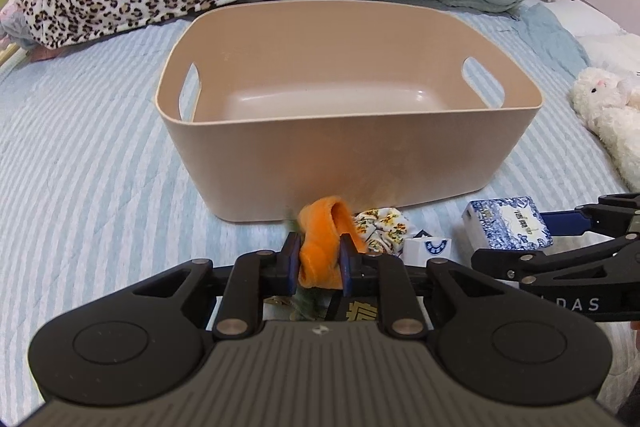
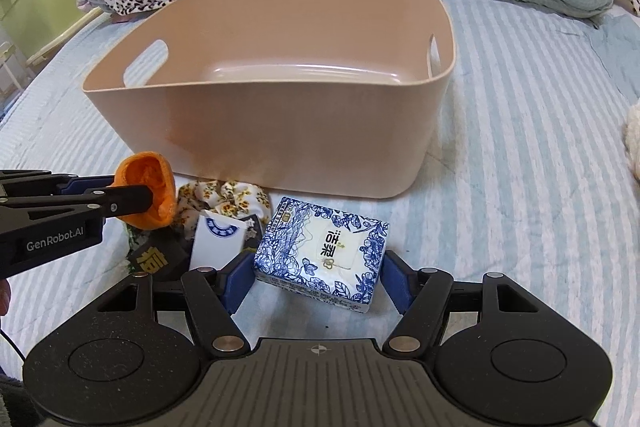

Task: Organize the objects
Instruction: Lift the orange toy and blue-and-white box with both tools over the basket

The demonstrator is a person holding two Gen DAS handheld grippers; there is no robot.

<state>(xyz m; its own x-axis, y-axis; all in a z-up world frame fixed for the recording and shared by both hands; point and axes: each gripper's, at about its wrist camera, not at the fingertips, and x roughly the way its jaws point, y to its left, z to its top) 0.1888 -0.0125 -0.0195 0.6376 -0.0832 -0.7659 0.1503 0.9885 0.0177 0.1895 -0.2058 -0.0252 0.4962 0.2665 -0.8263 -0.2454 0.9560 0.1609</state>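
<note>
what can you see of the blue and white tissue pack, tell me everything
The tissue pack is a soft, roughly square packet in glossy wrap, printed with blue flowers and landscape on white, with a pale centre panel bearing dark characters. It lies flat, printed face up, on the striped bedspread in front of the beige bin, apart from it. The right gripper is open around it, one finger at each side; contact is unclear.

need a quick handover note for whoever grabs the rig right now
Left tongs: shut on the orange cloth, lifted in front of the bin.
Right tongs: open around the tissue pack, not yet closed.
Floral scrunchie, white box and black item lie on the bed before the bin.
Done: nothing in the bin.
Left: everything goes in.
</note>
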